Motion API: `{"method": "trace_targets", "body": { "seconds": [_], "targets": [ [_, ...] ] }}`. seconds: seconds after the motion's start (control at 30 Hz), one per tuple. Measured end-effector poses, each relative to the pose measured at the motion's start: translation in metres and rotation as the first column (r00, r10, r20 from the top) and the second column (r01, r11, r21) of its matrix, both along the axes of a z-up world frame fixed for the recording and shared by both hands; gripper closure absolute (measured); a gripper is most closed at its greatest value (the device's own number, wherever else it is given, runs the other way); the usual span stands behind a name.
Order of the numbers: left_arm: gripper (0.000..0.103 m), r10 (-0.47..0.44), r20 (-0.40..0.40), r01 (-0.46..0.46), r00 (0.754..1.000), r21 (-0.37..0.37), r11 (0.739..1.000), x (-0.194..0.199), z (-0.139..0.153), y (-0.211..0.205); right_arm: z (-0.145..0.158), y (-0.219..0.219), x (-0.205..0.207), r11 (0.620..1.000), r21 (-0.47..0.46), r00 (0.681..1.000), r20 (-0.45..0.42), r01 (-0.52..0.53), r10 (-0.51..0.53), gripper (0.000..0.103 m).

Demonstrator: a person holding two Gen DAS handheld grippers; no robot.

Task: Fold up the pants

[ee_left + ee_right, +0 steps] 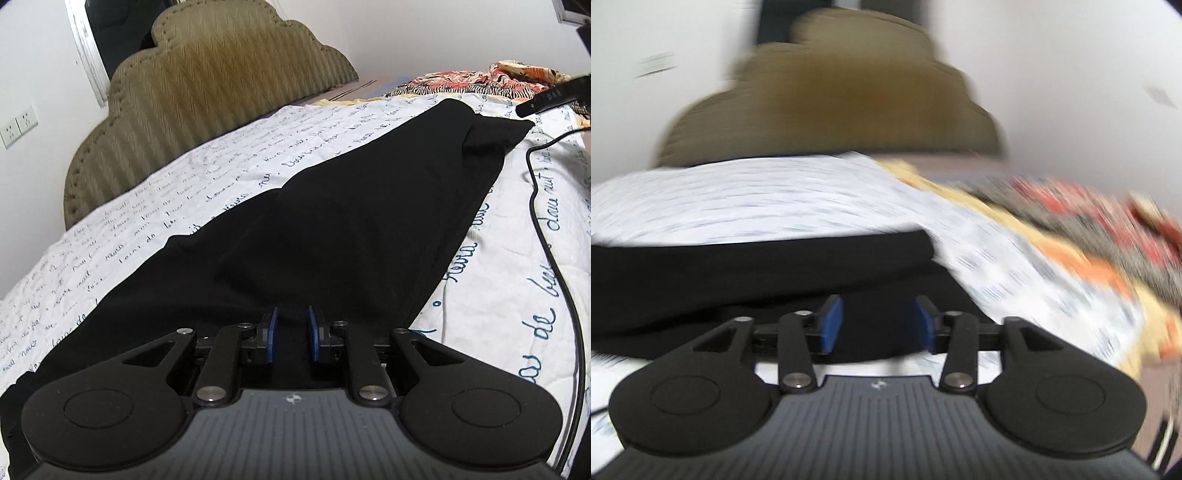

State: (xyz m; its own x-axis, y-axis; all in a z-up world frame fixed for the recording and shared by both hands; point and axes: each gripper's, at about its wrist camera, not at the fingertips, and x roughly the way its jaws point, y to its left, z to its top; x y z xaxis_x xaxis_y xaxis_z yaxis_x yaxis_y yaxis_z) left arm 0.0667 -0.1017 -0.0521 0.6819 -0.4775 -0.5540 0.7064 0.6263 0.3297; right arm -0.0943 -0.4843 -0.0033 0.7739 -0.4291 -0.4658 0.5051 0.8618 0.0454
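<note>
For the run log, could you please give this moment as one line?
pants: flat on bed | left claw: open, empty | right claw: open, empty

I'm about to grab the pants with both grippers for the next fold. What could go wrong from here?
1. The black cable lies on the sheet right beside the pants; a sweep could snag it.
2. The right wrist view is motion-blurred, so the right gripper, open, may miss the edge.
3. The left gripper is open over the middle of the cloth, not its edge; closing there could bunch it.
</note>
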Motion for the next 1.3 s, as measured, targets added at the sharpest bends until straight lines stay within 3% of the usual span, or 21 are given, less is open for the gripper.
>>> {"method": "trace_targets", "body": {
  "seconds": [0.07,0.13,0.2,0.3,0.33,0.4,0.53,0.63,0.73,0.77,0.83,0.9,0.93,0.97,1.03,1.13,1.17,1.2,1.23,1.3],
  "targets": [
    [0.087,-0.002,0.02,0.002,1.0,0.002,1.0,-0.002,-0.002,-0.001,-0.01,-0.03,-0.007,0.985,0.142,0.994,0.031,0.1,-0.105,0.059],
    [0.086,-0.004,0.039,0.004,0.999,0.01,1.0,-0.004,-0.004,-0.002,-0.021,-0.056,-0.016,0.944,0.286,0.982,0.045,0.163,-0.183,0.059],
    [0.086,-0.005,0.049,0.005,0.999,0.017,1.0,-0.005,-0.005,-0.004,-0.033,-0.075,-0.023,0.9,0.372,0.965,0.038,0.228,-0.26,0.057],
    [0.087,-0.007,0.05,0.006,0.999,0.017,1.0,-0.005,-0.005,-0.005,-0.044,-0.088,-0.03,0.844,0.496,0.956,0.087,0.203,-0.281,0.058],
    [0.087,-0.007,0.05,0.006,0.999,0.017,1.0,-0.005,-0.005,-0.005,-0.046,-0.093,-0.03,0.838,0.51,0.955,0.095,0.196,-0.282,0.063],
    [0.086,-0.007,0.05,0.006,0.999,0.017,1.0,-0.005,-0.005,-0.004,-0.047,-0.101,-0.021,0.838,0.51,0.955,0.097,0.195,-0.281,0.094],
    [0.086,-0.007,0.049,0.006,0.999,0.016,1.0,-0.005,-0.005,-0.005,-0.039,-0.103,-0.025,0.872,0.446,0.954,0.109,0.204,-0.279,0.098],
    [0.086,-0.007,0.052,0.006,0.999,0.018,1.0,-0.005,-0.005,-0.005,-0.033,-0.101,-0.02,0.904,0.358,0.959,0.07,0.233,-0.275,0.097],
    [0.086,-0.008,0.053,0.007,0.999,0.017,1.0,-0.005,-0.005,-0.004,-0.04,-0.106,-0.012,0.889,0.356,0.952,-0.013,0.289,-0.305,0.074],
    [0.086,-0.008,0.054,0.007,0.999,0.018,1.0,-0.005,-0.005,-0.004,-0.035,-0.101,-0.016,0.884,0.308,0.928,0.004,0.353,-0.372,0.064],
    [0.086,-0.009,0.058,0.008,0.998,0.022,1.0,-0.005,-0.006,-0.005,-0.017,-0.089,-0.022,0.887,0.215,0.893,0.108,0.408,-0.437,0.061],
    [0.086,-0.012,0.064,0.01,0.998,0.028,1.0,-0.005,-0.006,-0.005,-0.006,-0.088,-0.012,0.926,0.282,0.936,0.176,0.25,-0.306,0.061],
    [0.086,-0.012,0.067,0.01,0.998,0.031,0.999,-0.005,-0.006,-0.006,-0.005,-0.092,-0.002,0.921,0.354,0.954,0.179,0.165,-0.239,0.061],
    [0.086,-0.013,0.07,0.01,0.997,0.033,0.999,-0.005,-0.007,-0.006,-0.009,-0.096,0.011,0.895,0.436,0.962,0.192,0.093,-0.193,0.061],
    [0.087,-0.013,0.076,0.01,0.997,0.037,0.999,-0.007,-0.007,-0.006,-0.018,-0.104,0.032,0.838,0.544,0.965,0.192,0.046,-0.178,0.061],
    [0.086,-0.014,0.079,0.011,0.997,0.039,0.999,-0.009,-0.008,-0.006,-0.032,-0.109,0.061,0.79,0.609,0.972,0.133,0.075,-0.195,0.058],
    [0.086,-0.014,0.077,0.011,0.997,0.037,0.999,-0.008,-0.008,-0.006,-0.035,-0.109,0.067,0.781,0.621,0.972,0.134,0.068,-0.191,0.062],
    [0.086,-0.014,0.074,0.012,0.997,0.035,0.999,-0.008,-0.007,-0.005,-0.034,-0.104,0.07,0.784,0.618,0.973,0.142,0.056,-0.182,0.084],
    [0.086,-0.014,0.07,0.012,0.997,0.032,0.999,-0.007,-0.007,-0.005,-0.03,-0.101,0.073,0.796,0.603,0.974,0.142,0.054,-0.174,0.094],
    [0.086,-0.014,0.065,0.012,0.998,0.027,1.0,-0.006,-0.007,-0.004,-0.017,-0.094,0.078,0.846,0.532,0.979,0.147,0.044,-0.144,0.096]
  ]
}}
